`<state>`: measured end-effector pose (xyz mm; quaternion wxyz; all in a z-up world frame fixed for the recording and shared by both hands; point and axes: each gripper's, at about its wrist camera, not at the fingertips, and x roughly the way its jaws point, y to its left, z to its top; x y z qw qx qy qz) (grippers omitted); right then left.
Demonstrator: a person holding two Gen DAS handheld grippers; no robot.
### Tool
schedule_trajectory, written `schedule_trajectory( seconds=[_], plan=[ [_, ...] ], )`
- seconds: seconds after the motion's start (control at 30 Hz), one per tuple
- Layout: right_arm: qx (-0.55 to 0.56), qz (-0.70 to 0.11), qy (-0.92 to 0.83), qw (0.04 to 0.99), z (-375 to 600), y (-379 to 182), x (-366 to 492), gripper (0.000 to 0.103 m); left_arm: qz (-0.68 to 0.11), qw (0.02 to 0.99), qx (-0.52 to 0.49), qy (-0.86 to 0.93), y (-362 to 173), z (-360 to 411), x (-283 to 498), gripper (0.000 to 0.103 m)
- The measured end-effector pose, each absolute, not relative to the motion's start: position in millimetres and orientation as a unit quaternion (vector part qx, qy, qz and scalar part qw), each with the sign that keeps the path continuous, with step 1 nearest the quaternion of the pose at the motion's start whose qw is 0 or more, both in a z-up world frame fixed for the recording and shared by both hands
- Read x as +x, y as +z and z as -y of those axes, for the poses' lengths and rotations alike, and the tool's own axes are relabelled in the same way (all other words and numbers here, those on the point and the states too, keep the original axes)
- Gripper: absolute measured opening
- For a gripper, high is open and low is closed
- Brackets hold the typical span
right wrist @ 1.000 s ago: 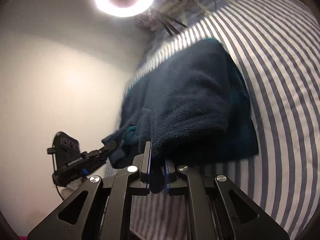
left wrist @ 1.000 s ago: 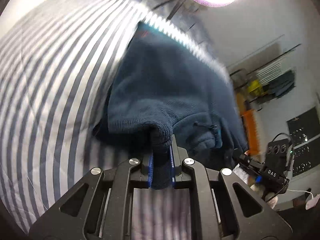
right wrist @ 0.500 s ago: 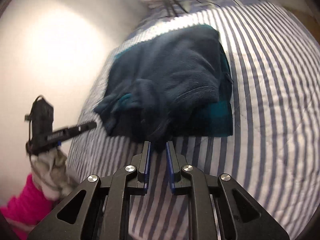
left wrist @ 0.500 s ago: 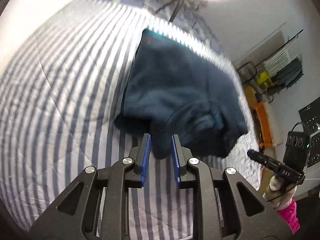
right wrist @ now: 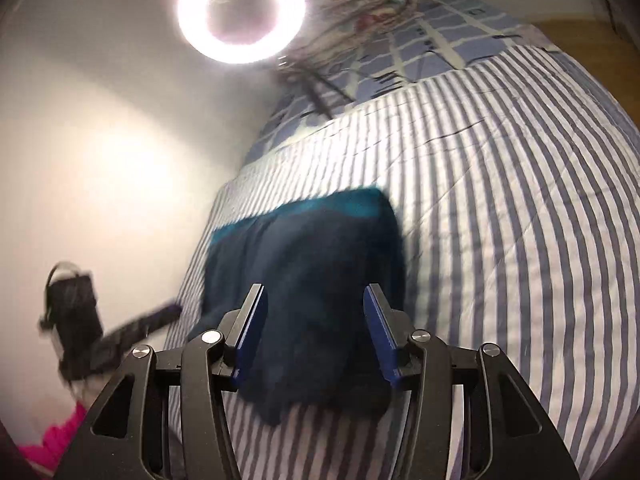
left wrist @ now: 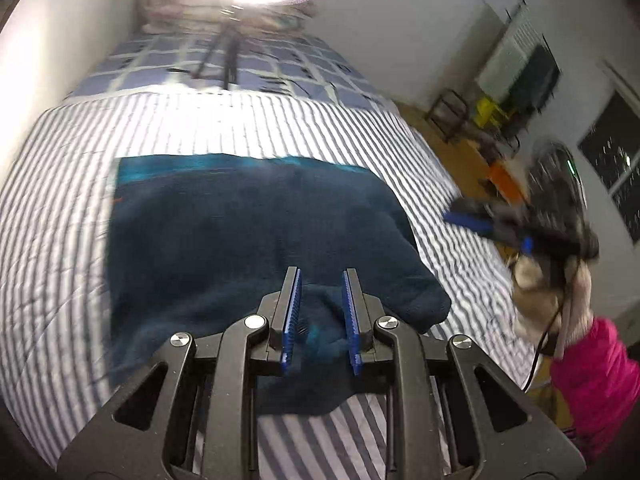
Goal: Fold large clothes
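Observation:
A dark navy fleece garment [left wrist: 248, 240] with a teal band along its far edge lies folded on the striped bed cover [left wrist: 60, 200]. My left gripper [left wrist: 322, 312] hovers over its near edge, the jaws a little apart with no cloth pinched between them. In the right wrist view the same fleece [right wrist: 312, 264] lies beyond my right gripper [right wrist: 316, 320], whose jaws are opening wide with nothing between them. Each gripper shows blurred in the other's view: the right gripper [left wrist: 472, 220] beside the fleece's right edge, the left gripper [right wrist: 160, 316] off its left edge.
A ring light [right wrist: 240, 8] on a tripod [left wrist: 228, 60] stands at the bed's far end on a blue checked blanket [left wrist: 280, 72]. A white wall [right wrist: 100, 160] runs along the bed's left side. Wooden floor [left wrist: 460, 140] and furniture lie right. A pink sleeve [left wrist: 592, 368] holds the right gripper.
Both grippers have let go of the fleece's near edge and drawn back and up from it. The right jaws have spread wide. The fleece now rests folded on the bed.

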<state>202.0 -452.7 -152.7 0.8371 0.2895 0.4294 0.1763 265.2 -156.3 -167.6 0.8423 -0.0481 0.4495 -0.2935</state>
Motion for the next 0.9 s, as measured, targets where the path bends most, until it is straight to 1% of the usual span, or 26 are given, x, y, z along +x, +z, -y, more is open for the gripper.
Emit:
schedule_trajectory(
  seconds=[0.23, 0.33, 0.43, 0.5, 0.57, 0.6, 0.63, 0.7, 0.77, 0.83, 0.87, 0.9],
  plan=[
    [0.342, -0.446, 0.199, 0.803, 460, -198, 273, 0.05, -0.466, 0.832, -0.026, -0.3, -210, 172, 274, 0.019],
    [0.402, -0.453, 0.226, 0.763, 460, -230, 297, 0.05, -0.465, 0.83, -0.029, -0.305, -218, 166, 278, 0.019],
    [0.474, -0.435, 0.262, 0.719, 460, -248, 309, 0.05, -0.47, 0.825, -0.036, -0.311, -223, 165, 279, 0.019],
    [0.484, -0.424, 0.271, 0.715, 456, -246, 316, 0.05, -0.471, 0.823, -0.036, -0.314, -227, 164, 280, 0.019],
    [0.466, -0.415, 0.274, 0.732, 449, -235, 320, 0.036, -0.473, 0.822, -0.036, -0.314, -231, 164, 281, 0.019],
    [0.442, -0.413, 0.272, 0.748, 445, -225, 322, 0.025, -0.472, 0.823, -0.037, -0.315, -233, 163, 280, 0.019],
    [0.405, -0.408, 0.264, 0.774, 439, -213, 323, 0.02, -0.469, 0.824, -0.039, -0.316, -235, 162, 279, 0.019],
    [0.323, -0.406, 0.234, 0.822, 429, -201, 322, 0.014, -0.463, 0.826, -0.035, -0.32, -238, 163, 279, 0.02],
    [0.286, -0.441, 0.178, 0.832, 429, -214, 329, 0.013, -0.466, 0.824, -0.039, -0.32, -235, 162, 278, 0.02],
    [0.291, -0.452, 0.16, 0.828, 432, -221, 329, 0.013, -0.473, 0.82, -0.043, -0.32, -229, 159, 275, 0.02],
    [0.301, -0.451, 0.161, 0.825, 433, -218, 327, 0.016, -0.474, 0.818, -0.041, -0.322, -223, 155, 273, 0.02],
    [0.309, -0.454, 0.159, 0.82, 435, -213, 325, 0.022, -0.472, 0.821, -0.043, -0.319, -216, 149, 272, 0.02]
  ],
)
